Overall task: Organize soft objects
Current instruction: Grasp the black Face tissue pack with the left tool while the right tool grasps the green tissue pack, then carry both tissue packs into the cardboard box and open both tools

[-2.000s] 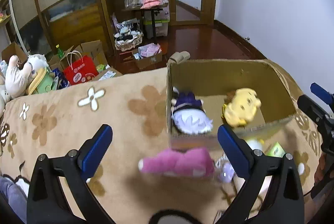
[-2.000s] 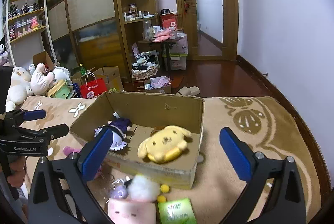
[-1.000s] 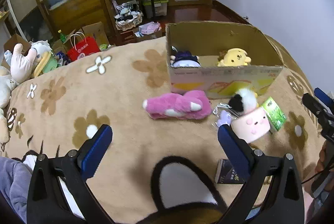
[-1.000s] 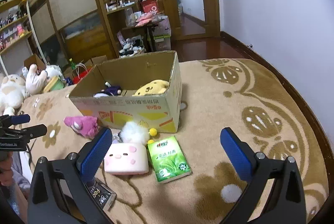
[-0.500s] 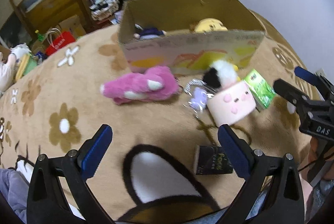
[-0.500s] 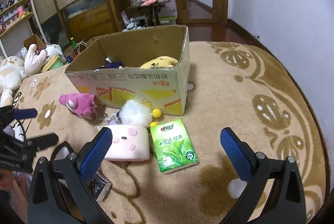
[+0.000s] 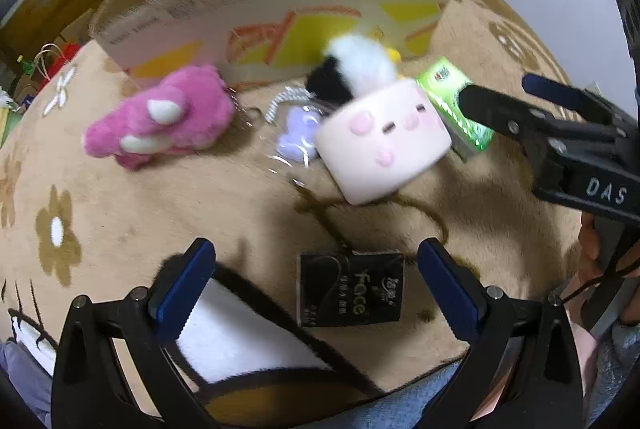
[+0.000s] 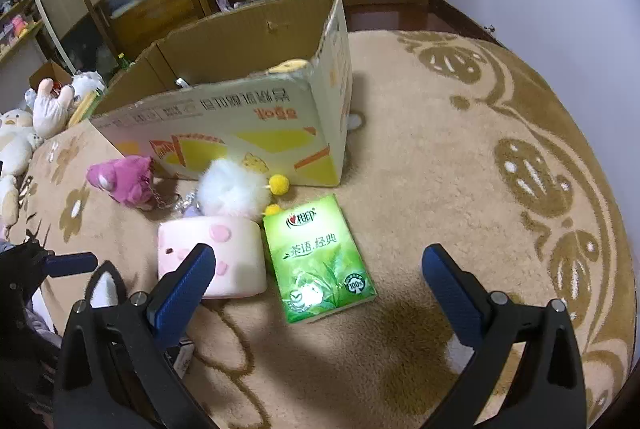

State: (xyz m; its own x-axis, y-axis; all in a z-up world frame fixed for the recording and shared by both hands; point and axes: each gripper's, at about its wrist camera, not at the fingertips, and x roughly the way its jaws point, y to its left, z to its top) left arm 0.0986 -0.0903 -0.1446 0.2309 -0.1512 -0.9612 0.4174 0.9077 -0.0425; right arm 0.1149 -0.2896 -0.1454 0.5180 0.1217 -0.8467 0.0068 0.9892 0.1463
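Both claws gape wide, empty. The left claw [image 7: 316, 281] frames a black packet [image 7: 350, 289]; the right claw [image 8: 316, 281] frames a green tissue pack [image 8: 320, 257], pink pillow [image 8: 212, 261] at nine o'clock.

Green tissue pack [image 8: 322, 256] beside black packet [image 7: 351, 290].

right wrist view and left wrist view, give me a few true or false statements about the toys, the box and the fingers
1. The green tissue pack lies inside the cardboard box. False: it lies on the blanket in front of the box.
2. The right gripper is open and holds nothing. True.
3. The pink plush toy lies outside the box. True.
4. The left gripper is shut on the pale pink block toy. False: its fingers are spread apart and the toy lies beyond them.
5. A black packet lies on the blanket between the left fingers. True.
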